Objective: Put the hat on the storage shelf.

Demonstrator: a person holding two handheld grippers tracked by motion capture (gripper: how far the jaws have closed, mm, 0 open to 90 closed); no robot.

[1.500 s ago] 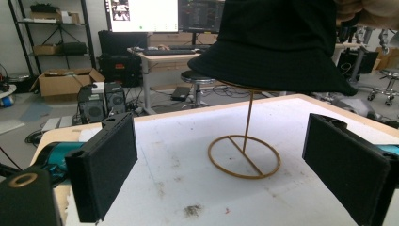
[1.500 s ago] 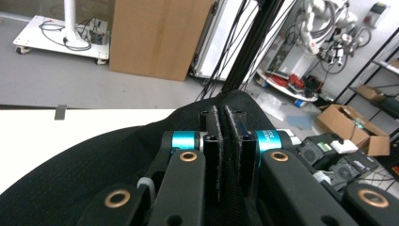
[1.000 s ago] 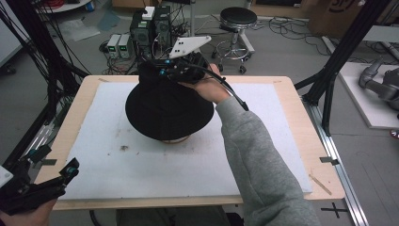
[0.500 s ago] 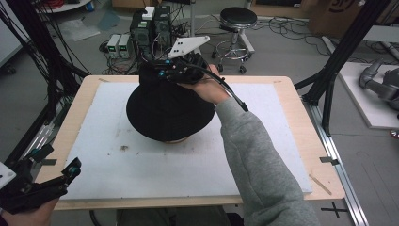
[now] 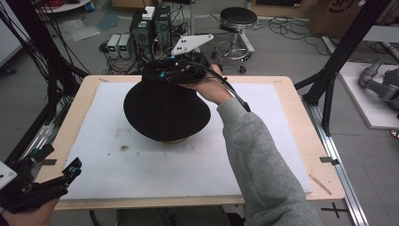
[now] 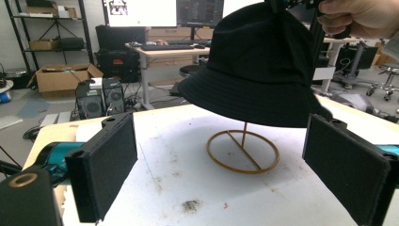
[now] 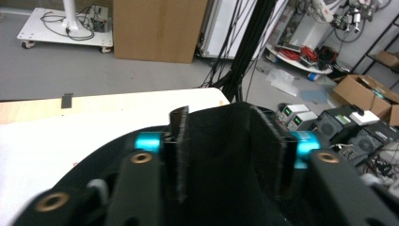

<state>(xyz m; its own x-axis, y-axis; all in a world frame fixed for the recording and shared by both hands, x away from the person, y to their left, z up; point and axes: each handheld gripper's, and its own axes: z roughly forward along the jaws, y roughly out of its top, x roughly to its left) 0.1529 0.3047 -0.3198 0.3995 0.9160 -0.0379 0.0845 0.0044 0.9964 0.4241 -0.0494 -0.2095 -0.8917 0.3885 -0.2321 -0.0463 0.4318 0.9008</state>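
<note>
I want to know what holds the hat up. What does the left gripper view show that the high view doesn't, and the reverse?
Left gripper view alone: the thin brass-coloured wire stand with its ring base under the black fabric bucket hat, and the left claw open. High view alone: the whole white foam mat on the wooden table, and the grey sleeve. Both: the hat on the stand, with the right claw at its crown, jaws just opening.

The hat point(image 6: 256, 61) is matt black woven cloth with stitched brim rows. The stand point(image 6: 243, 151) is thin wire, brass-coloured with a dull sheen. The worktop point(image 5: 301, 141) has a pale wood rim; its white mat point(image 5: 141, 169) looks slightly rough (scuffed, speckled). The sleeve point(image 5: 263, 160) is grey knit fabric.
</note>
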